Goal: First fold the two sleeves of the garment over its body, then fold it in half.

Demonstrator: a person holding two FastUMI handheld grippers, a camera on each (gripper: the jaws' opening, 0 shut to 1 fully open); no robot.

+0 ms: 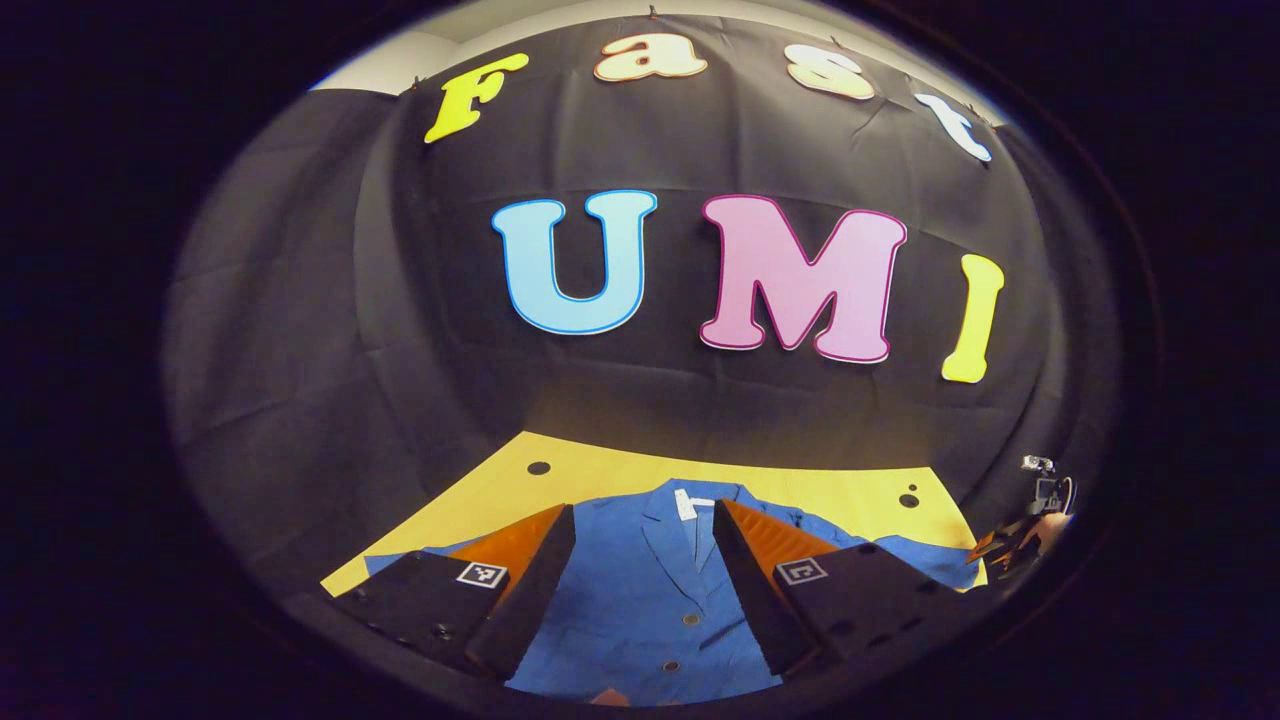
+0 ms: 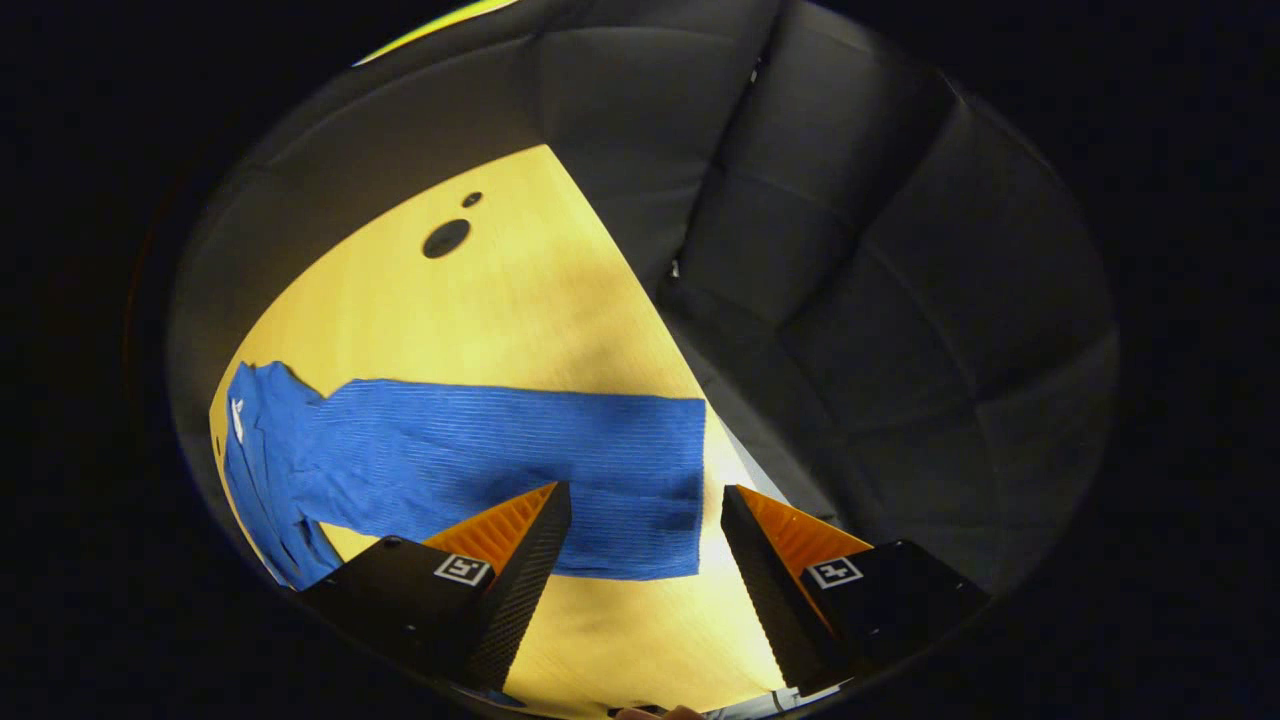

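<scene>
Ahead of the left gripper [image 1: 640,590], between its two spread fingers, lies the blue garment [image 1: 640,600], a button-front jacket spread flat on the yellow table [image 1: 600,475]. Collar: at the far end of the gap between the fingers, lapels open, a small white label [image 1: 688,505] at the neck. Buttons [image 1: 690,620]: a row running toward the camera down the middle of the front, nearer than the collar. Left gripper: wide open, holding nothing, hanging above the jacket's chest with cloth visible between and outside both fingers; whether the tips touch the fabric cannot be told. Table, left gripper view: bare yellow strip beyond the collar, with dark round holes [image 1: 538,468] near its far corners. Far off to the right of this gripper, at the table's edge, the other gripper [image 1: 1030,530] shows small, its state unclear from here. Ahead of the right gripper [image 2: 645,540], one sleeve [image 2: 520,470] of the garment stretches flat across the table [image 2: 520,290], running from the jacket body at far left to its cuff [image 2: 680,490], which lies just beyond and between the fingertips. Right gripper: wide open, empty, poised over the cuff end. Beyond the sleeve: bare tabletop with two dark holes [image 2: 446,238], then the booth's black cloth wall [image 2: 850,250].
</scene>
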